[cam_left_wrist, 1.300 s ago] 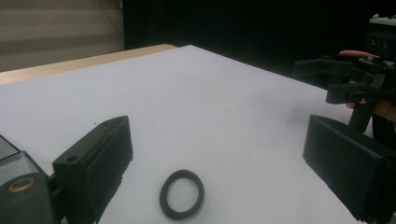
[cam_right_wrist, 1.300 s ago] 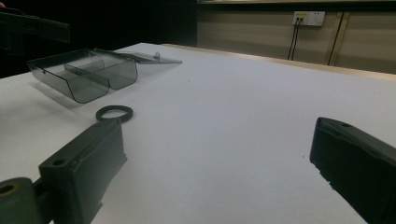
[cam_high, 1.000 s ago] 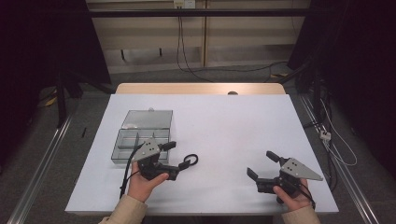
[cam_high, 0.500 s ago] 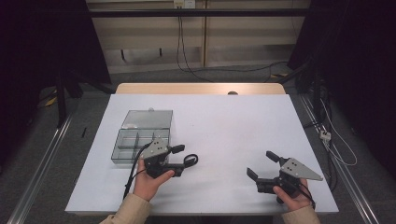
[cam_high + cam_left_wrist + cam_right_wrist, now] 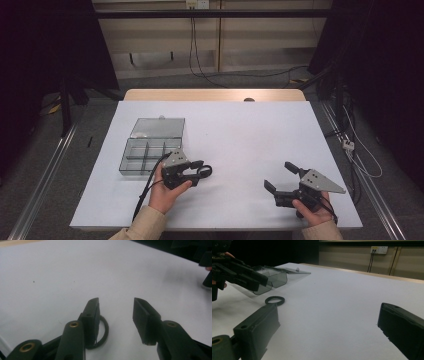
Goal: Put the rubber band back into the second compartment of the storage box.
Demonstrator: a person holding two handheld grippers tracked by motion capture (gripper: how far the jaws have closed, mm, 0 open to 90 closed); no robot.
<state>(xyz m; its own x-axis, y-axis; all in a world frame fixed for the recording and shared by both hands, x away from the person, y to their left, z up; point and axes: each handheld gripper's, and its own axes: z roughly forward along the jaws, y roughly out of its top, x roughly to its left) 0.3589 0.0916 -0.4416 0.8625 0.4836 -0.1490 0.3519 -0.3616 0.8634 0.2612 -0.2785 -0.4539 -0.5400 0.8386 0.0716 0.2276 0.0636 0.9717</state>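
A small black ring (image 5: 204, 171) lies flat on the white desk (image 5: 240, 135), just right of the clear compartment box (image 5: 150, 147) whose lid stands open. The left gripper (image 5: 197, 170) is low over it with its fingers (image 5: 91, 315) half open and just now closing; the ring sits beside and partly under one finger, not yet clamped. The right gripper (image 5: 280, 177) rests well apart near the desk's right front, fingers (image 5: 257, 330) spread wide and holding nothing
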